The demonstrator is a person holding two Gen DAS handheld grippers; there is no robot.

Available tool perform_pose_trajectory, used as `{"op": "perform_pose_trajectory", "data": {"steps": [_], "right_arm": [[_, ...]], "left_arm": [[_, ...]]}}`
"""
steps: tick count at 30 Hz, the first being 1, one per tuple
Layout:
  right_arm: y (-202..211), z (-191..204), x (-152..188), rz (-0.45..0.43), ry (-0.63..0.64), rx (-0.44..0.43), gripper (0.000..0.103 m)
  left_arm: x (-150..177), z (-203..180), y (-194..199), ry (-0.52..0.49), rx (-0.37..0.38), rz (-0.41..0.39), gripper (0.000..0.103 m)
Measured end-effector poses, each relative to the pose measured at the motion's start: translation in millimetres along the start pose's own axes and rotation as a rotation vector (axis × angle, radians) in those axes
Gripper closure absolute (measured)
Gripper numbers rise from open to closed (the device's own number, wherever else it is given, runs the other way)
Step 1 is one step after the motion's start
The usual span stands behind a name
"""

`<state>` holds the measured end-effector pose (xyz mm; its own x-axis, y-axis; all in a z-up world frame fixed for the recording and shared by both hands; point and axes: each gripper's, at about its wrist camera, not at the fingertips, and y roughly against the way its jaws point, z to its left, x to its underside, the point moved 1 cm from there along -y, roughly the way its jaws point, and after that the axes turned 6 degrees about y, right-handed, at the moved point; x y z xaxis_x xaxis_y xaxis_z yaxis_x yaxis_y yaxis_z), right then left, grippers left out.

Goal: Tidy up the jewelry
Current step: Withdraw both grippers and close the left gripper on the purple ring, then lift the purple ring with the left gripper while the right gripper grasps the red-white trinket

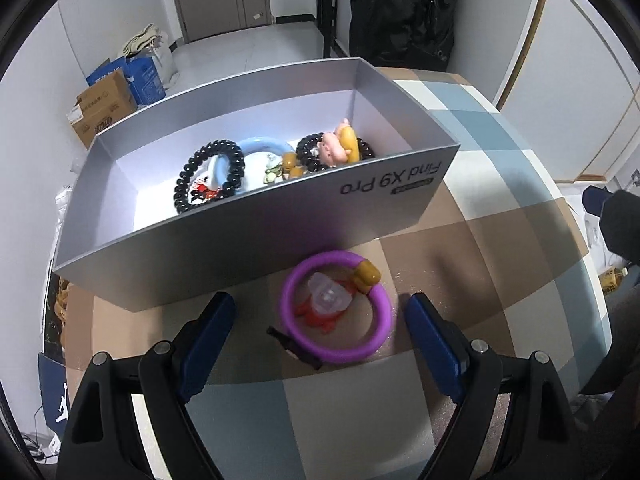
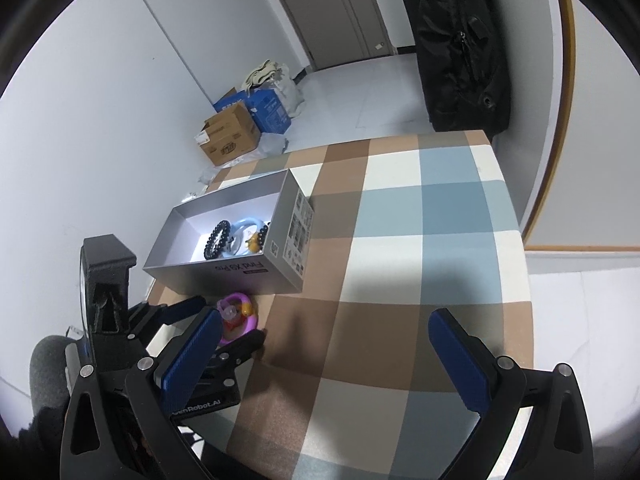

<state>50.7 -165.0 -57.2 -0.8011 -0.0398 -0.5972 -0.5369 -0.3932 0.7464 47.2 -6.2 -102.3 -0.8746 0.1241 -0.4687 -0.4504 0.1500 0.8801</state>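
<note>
A: Where's the purple bracelet [image 1: 335,307]?

B: On the checked surface [image 2: 420,216], beside the box [image 1: 256,216], between the left gripper [image 1: 318,322]'s spread fingers [image 1: 212,328].

A: The right gripper [image 2: 326,354]?

B: Fingers apart, empty; cartons [image 2: 230,132] by the wall.

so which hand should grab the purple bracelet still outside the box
Left. The left gripper is open with the purple bracelet lying between its fingers, right beside the box. The right gripper is open over bare tablecloth, off to the side.
</note>
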Motion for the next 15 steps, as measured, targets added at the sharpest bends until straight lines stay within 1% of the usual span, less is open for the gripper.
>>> {"op": "perform_pose_trajectory", "data": {"steps": [2,3,4,6,7,15], "right_arm": [[-0.5,0.3,0.5,0.003,-0.001,-0.002,0.000],[-0.9,0.6,0.4,0.006,-0.002,-0.003,0.000],[-1.3,0.8,0.4,0.007,-0.003,-0.005,0.000],[-1.8,1.8,0.1,0.009,-0.002,-0.010,0.000],[-2.0,2.3,0.1,0.009,0.000,-0.011,0.000],[-4.4,-0.8,2.4,0.017,-0.011,0.003,0.000]], "left_arm": [[0.1,1.2,0.3,-0.001,0.010,0.003,0.022],[-1.8,1.7,0.0,-0.005,0.014,0.001,0.029],[-3.9,0.5,0.3,-0.010,0.020,0.001,0.039],[-3.4,-4.2,2.9,-0.040,0.036,-0.003,0.051],[-2.2,-6.5,3.7,-0.055,0.043,-0.007,0.055],[-7.7,-4.1,2.4,-0.032,0.068,0.015,0.057]]}}
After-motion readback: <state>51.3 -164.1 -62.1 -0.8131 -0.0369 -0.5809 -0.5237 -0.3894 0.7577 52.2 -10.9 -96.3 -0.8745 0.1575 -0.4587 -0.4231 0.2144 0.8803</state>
